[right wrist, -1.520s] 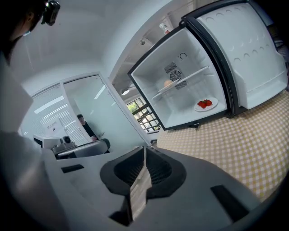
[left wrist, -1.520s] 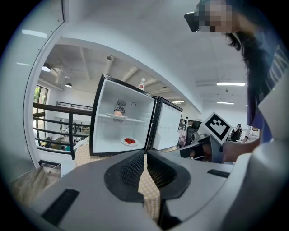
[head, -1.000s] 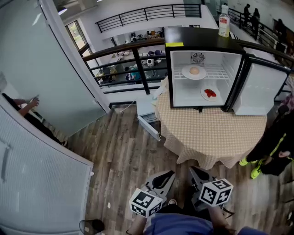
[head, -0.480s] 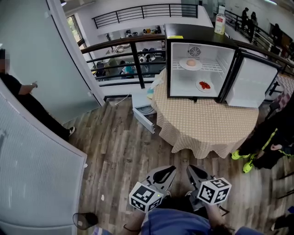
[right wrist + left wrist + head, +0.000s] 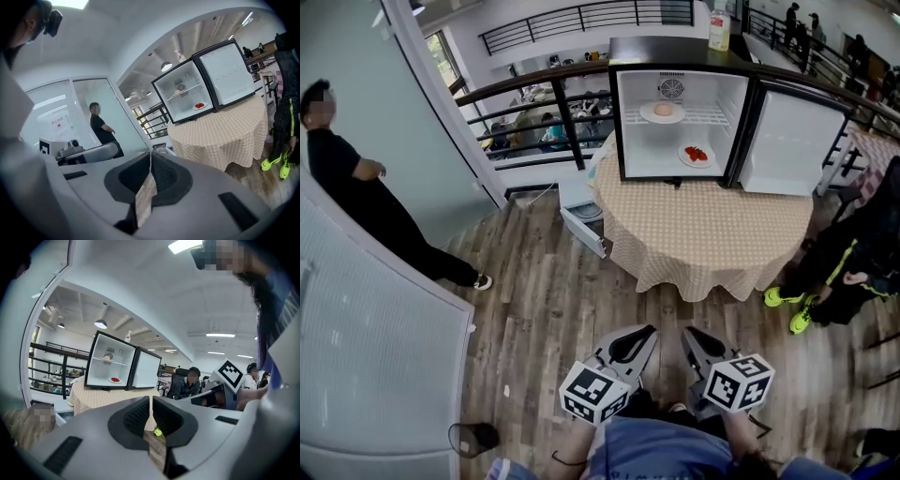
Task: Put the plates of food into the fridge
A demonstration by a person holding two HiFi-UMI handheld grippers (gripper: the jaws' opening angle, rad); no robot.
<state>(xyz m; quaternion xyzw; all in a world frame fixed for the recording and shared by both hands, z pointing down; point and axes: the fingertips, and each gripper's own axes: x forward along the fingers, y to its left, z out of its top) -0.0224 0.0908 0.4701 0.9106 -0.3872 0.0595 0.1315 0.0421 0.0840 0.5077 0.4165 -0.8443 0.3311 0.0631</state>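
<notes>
Two plates of food inside open fridge [image 5: 675, 122] on bench [image 5: 703, 234]: pale-food plate [image 5: 663, 112] on shelf, red-food plate [image 5: 697, 155] below. Both well apart from left gripper [image 5: 639, 337] and right gripper [image 5: 696, 339], low over floor. Jaws closed together on each, nothing held.

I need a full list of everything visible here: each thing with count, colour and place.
table: 1, beige checked cloth, centre
mini fridge: 1, black, door open, on table
plate of pale food: 1, white, upper shelf
plate of red food: 1, white, below
bottle: 1, clear, atop fridge
bystander: 1, black clothes, left
second bystander: 1, black, yellow shoes, right
left gripper: 1, grey, shut, empty
right gripper: 1, grey, shut, empty
</notes>
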